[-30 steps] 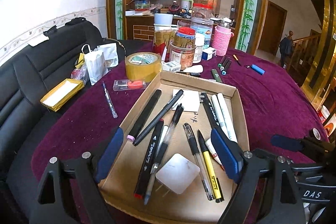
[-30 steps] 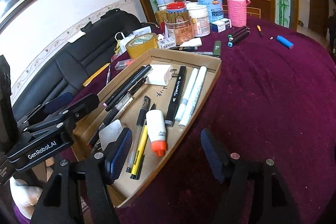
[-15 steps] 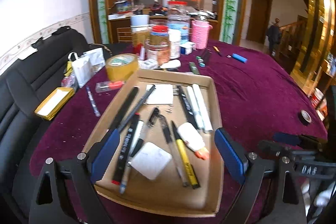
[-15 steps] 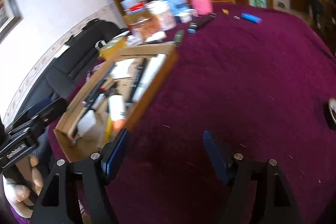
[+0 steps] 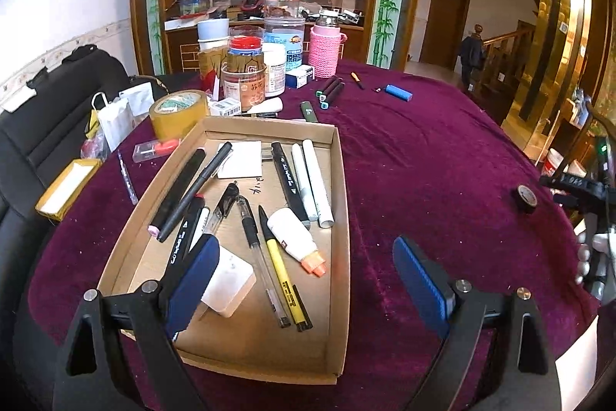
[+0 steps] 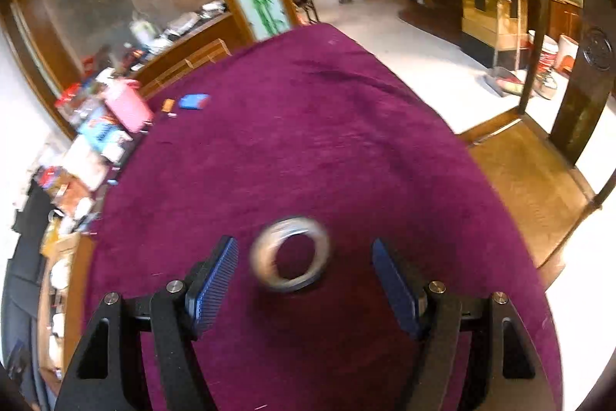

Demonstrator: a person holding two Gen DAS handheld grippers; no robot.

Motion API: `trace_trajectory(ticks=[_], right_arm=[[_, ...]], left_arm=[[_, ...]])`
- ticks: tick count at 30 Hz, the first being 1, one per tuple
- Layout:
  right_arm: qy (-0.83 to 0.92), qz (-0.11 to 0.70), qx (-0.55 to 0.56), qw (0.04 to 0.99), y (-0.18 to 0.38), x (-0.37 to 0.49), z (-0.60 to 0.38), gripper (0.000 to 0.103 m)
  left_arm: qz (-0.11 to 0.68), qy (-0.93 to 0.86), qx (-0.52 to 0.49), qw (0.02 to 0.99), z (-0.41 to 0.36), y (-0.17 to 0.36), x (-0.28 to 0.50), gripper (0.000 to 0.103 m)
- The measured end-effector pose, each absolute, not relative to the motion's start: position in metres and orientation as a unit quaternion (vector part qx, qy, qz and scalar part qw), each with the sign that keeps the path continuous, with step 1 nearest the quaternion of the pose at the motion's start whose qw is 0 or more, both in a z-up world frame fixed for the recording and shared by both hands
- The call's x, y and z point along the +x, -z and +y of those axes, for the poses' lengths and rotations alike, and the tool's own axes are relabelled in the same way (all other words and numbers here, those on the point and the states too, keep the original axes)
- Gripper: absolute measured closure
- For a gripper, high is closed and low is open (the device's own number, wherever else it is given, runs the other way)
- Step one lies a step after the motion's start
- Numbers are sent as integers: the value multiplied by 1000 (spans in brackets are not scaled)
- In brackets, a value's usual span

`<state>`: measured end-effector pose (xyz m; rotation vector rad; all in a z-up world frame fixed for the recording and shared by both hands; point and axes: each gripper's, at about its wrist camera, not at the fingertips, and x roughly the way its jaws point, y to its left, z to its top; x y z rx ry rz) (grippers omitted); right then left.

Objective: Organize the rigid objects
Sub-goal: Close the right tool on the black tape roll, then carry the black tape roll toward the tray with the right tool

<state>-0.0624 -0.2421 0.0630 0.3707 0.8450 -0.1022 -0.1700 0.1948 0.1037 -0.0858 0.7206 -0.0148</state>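
we see a cardboard tray (image 5: pixel 338 218) on the table (image 5: pixel 423 160), with pens (image 5: pixel 285 176) and a glue bottle (image 5: pixel 292 234) lying in it. jars (image 5: pixel 246 79) and a tape roll (image 5: pixel 179 112) stand behind the tray. well to its right a small tape ring (image 6: pixel 290 259) lies on the cloth, between our right gripper's (image 6: pixel 304 280) spread fingers and touching neither.

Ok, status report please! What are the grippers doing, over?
Both open, empty. Right hand-held gripper lined up on the tape ring, pads clear of it. Left hand-held gripper over cardboard tray. Nothing blocking.
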Motion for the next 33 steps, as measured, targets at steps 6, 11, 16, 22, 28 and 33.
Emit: trace_trajectory(ticks=[6,11,16,22,28,33], right_arm=[[31,460,147,875,-33,-27,-240,53],[-39,474,112,872,-33,-22,-196,71],[-148,488,111,853,-29,-38,-150,71],[-204,495,92,840,-28,-56,-108,71],[-185,491,69,848,-26,-56,-95,69],[-177,486,65,853,-28,-52,-85,64]], left_arm=[[349,-13,-65,935,214,-108,-175,12],[349,-42,-86,932,238,-107,-176,12],[355,-55,-119,926,260,-103,-176,12],[359,-67,-140,920,278,-97,-175,12],[363,-68,-149,917,288,-91,-175,12],[356,-94,-173,914,316,-89,-178,12]])
